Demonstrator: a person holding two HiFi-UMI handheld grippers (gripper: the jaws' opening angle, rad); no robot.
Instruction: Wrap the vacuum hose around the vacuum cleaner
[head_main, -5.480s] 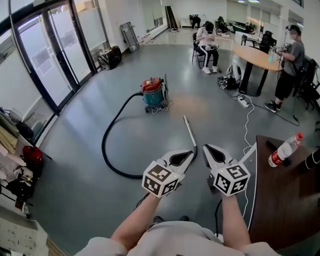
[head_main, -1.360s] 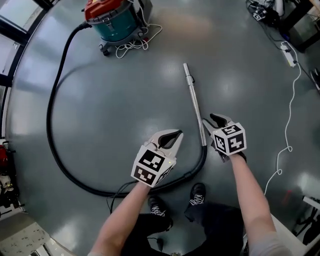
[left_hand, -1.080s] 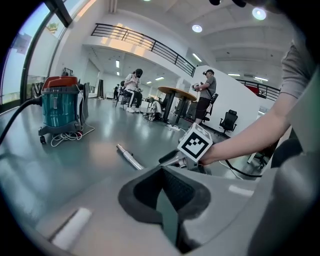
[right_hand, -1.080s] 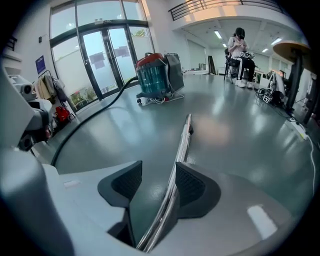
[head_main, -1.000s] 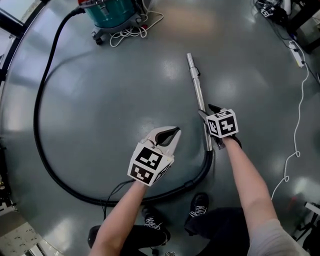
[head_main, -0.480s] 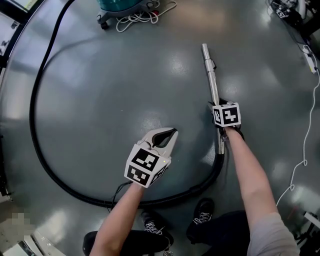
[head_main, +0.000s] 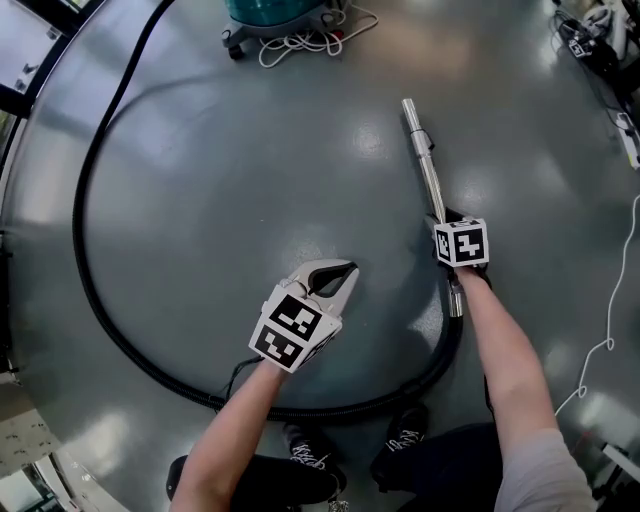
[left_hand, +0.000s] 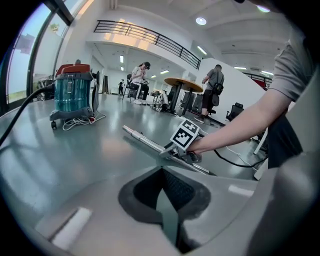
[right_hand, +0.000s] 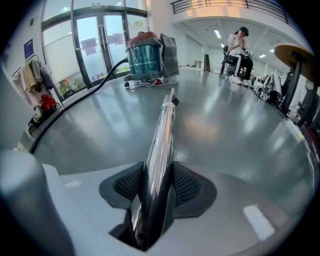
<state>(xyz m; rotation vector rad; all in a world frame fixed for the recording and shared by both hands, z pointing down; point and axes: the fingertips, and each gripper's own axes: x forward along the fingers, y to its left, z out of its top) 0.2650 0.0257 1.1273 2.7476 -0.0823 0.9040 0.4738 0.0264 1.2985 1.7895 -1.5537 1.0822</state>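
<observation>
The teal vacuum cleaner (head_main: 275, 10) stands at the top edge of the head view. Its black hose (head_main: 85, 270) loops round the left and along the bottom to a shiny metal wand (head_main: 428, 170) lying on the floor. My right gripper (head_main: 445, 218) is low over the wand's near half. Its jaws have just been closing, and the pads press on the wand (right_hand: 164, 125) from both sides. My left gripper (head_main: 348, 270) hovers over bare floor left of the wand, shut with nothing in it. From the left gripper (left_hand: 162, 172) I see the right gripper's cube on the wand (left_hand: 145, 142).
A coiled white cord (head_main: 310, 40) lies by the vacuum cleaner. A thin cable (head_main: 610, 320) runs along the floor at right. My shoes (head_main: 400, 440) stand inside the hose loop. Glass doors (right_hand: 95, 45), a round table (left_hand: 182, 82) and several people are farther off.
My right gripper has come down onto the wand and closed on it. The left gripper has sunk a little lower over the floor. The head view has tilted from the room to the floor.
</observation>
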